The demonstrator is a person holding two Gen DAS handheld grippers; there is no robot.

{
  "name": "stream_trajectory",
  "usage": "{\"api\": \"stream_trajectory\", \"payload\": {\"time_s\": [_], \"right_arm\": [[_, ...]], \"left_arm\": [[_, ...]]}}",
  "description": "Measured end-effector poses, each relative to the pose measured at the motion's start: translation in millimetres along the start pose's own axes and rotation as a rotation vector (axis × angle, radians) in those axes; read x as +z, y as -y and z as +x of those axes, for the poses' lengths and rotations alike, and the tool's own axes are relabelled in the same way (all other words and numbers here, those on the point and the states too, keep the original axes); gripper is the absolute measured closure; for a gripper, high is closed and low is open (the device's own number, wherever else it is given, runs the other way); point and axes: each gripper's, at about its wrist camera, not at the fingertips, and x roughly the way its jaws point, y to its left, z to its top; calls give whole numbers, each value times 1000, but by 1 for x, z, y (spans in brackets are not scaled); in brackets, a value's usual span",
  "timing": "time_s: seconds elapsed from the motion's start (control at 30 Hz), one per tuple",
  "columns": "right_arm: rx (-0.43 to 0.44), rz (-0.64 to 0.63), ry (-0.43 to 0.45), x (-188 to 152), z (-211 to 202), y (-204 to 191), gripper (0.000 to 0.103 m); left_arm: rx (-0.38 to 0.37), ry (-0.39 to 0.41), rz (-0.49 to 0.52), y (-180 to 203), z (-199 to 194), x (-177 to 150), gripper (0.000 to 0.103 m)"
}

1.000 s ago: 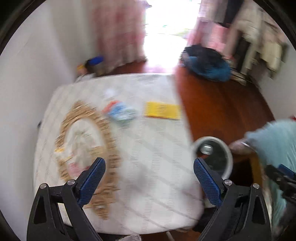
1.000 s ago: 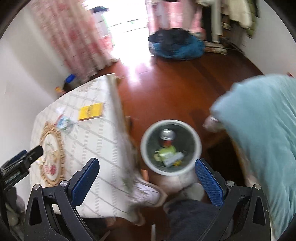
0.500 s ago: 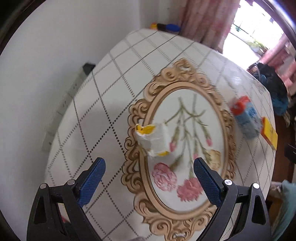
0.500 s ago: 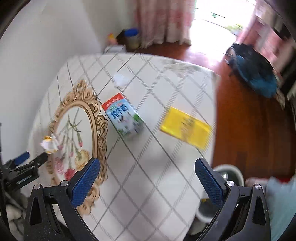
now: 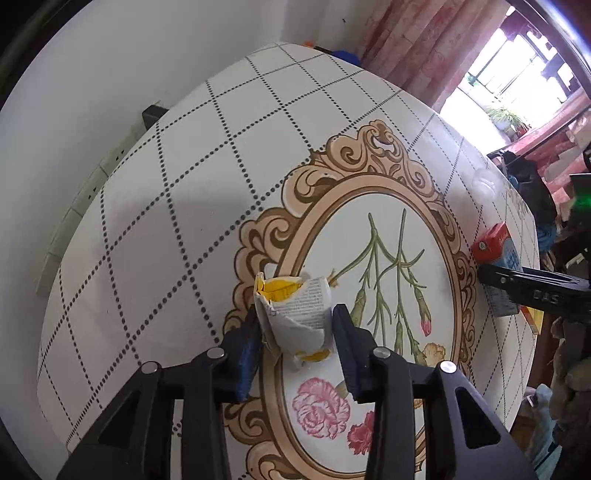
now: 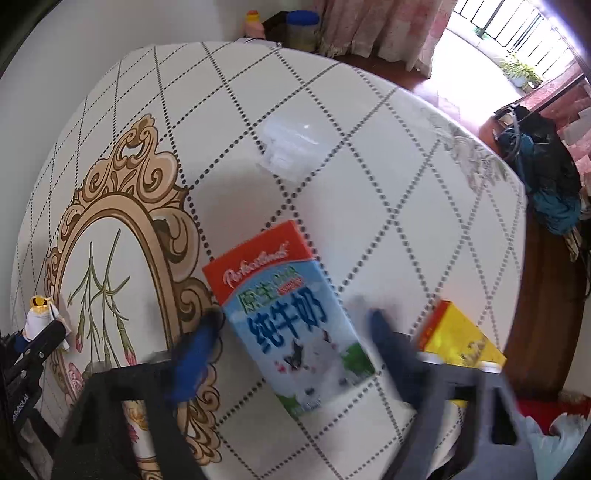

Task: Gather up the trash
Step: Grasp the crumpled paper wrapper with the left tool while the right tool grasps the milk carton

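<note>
My left gripper (image 5: 295,332) is shut on a crumpled white and yellow wrapper (image 5: 295,314) lying on the patterned table (image 5: 166,221). The wrapper also shows at the far left of the right wrist view (image 6: 40,314). My right gripper (image 6: 291,332) is open, its blurred blue fingers (image 6: 195,343) on either side of a blue, white and red milk carton (image 6: 288,314) lying flat. The carton also shows in the left wrist view (image 5: 496,247). A yellow box (image 6: 458,339) lies right of the carton. A clear plastic piece (image 6: 288,147) lies beyond it.
The table stands against a white wall (image 5: 55,110) with sockets. Bottles (image 6: 303,26) stand on the floor behind it by a pink curtain (image 6: 376,26). A dark bag pile (image 6: 546,177) lies on the wooden floor to the right.
My left gripper has closed in and shut on the wrapper. My right gripper has moved down to the milk carton, its fingers narrowing on either side of it.
</note>
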Motion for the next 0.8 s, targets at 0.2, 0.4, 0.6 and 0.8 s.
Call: {"api": "stream_trajectory", "payload": {"time_s": [0.2, 0.4, 0.6, 0.8], "right_arm": [[0, 1, 31, -12, -5, -4, 37], [22, 58, 44, -40, -19, 3, 39], [77, 133, 88, -86, -49, 10, 41], [98, 243, 194, -128, -99, 42, 42]], "left_arm": [[50, 43, 75, 12, -9, -1, 72], [85, 93, 117, 22, -27, -5, 72], [90, 154, 176, 43, -56, -14, 72], [37, 226, 286, 87, -98, -28, 72]]}}
